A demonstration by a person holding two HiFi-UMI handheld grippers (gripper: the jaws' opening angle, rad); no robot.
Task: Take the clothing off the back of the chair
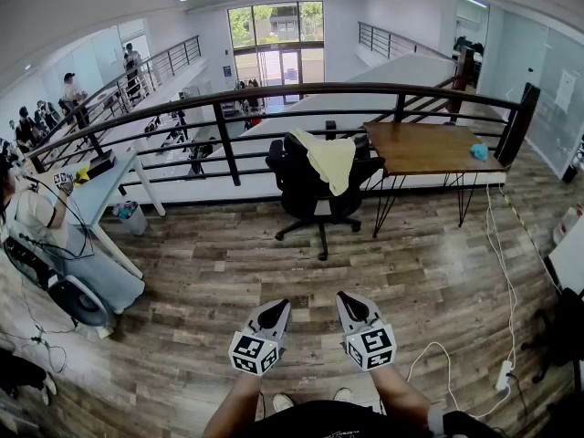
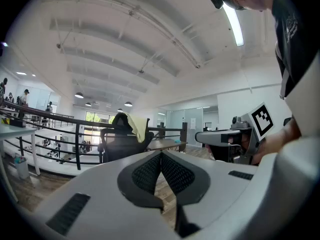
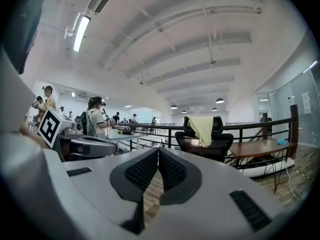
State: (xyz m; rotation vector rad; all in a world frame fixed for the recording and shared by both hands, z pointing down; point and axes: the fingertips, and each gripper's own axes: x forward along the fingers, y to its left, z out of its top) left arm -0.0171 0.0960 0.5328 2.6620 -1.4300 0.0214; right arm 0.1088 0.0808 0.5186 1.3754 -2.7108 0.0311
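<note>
From the head view, the yellow shirt (image 1: 330,161) hangs over the top of the black office chair (image 1: 306,194). The chair stands by the railing (image 1: 228,108), just beside the wooden counter (image 1: 429,149). The left tongs (image 1: 274,310) and the right tongs (image 1: 354,307) are low and close to the person, well apart from the chair. I think the step now is to walk up to the chair. The wood floor (image 1: 228,263) between looks free to cross.

In the left gripper view, the left tongs (image 2: 161,156) are closed with nothing in them. They point level at the chair (image 2: 117,144). The shirt (image 2: 139,126) droops down one side of the chair back. It looks soft and floppy, so it will likely sag when picked up.

In the right gripper view, the right tongs (image 3: 158,154) are closed too, and hold nothing. The shirt (image 3: 202,126) is pale yellow and folds over the chair's top edge. To do this well, I would open one pair of tongs only when close, pinch a thick fold near the top, and lift straight up before pulling away. The chair has wheels, so a sideways tug might roll it
</note>
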